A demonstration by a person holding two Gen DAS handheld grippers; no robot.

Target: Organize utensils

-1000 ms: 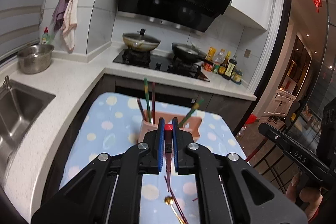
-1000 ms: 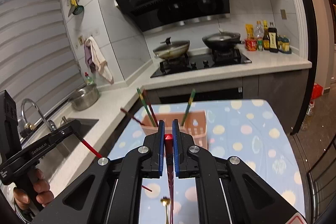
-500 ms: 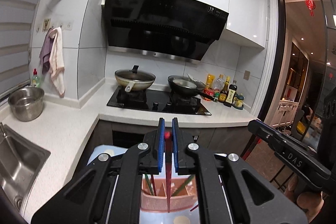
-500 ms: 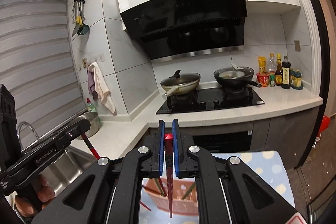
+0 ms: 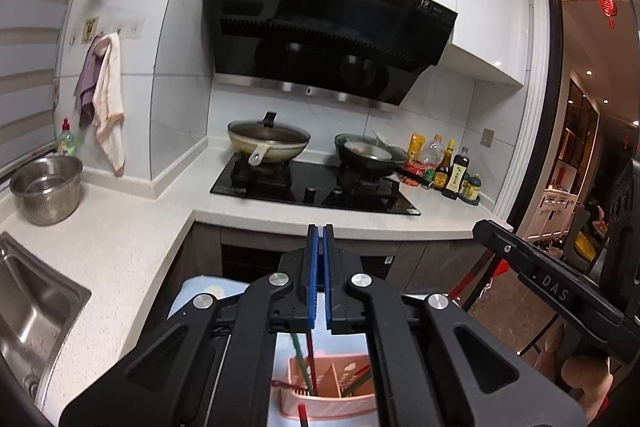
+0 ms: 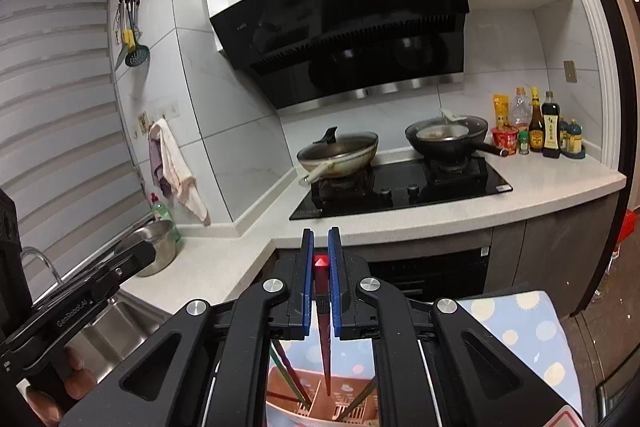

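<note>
Both pairs of fingers are pinched nearly shut. On my right gripper [image 6: 318,281] the blue pads clamp a red chopstick [image 6: 325,347]; its square red top shows between them and its shaft hangs straight down, long axis close to vertical. My left gripper [image 5: 319,277] is closed to a narrow slit. A thin dark-red stick [image 5: 311,355] runs down from under its pads, but whether they grip it I cannot tell, since no top shows between them.

Below and just ahead of both grippers stands the pink utensil holder [image 6: 316,395] on the dotted cloth [image 6: 520,331] of the table, with green and red chopsticks already leaning inside. My right chopstick's tip hangs over the holder's open top, so I judge that hand the nearer one; the coming move turns on keeping the stick upright and lowering it into a compartment.

From the right wrist I see the holder's inner dividers and the chopstick's tip against them. From the left wrist I see the holder's [image 5: 332,387] front wall and rim instead, and my right hand [image 5: 576,371] on its handle.
</note>
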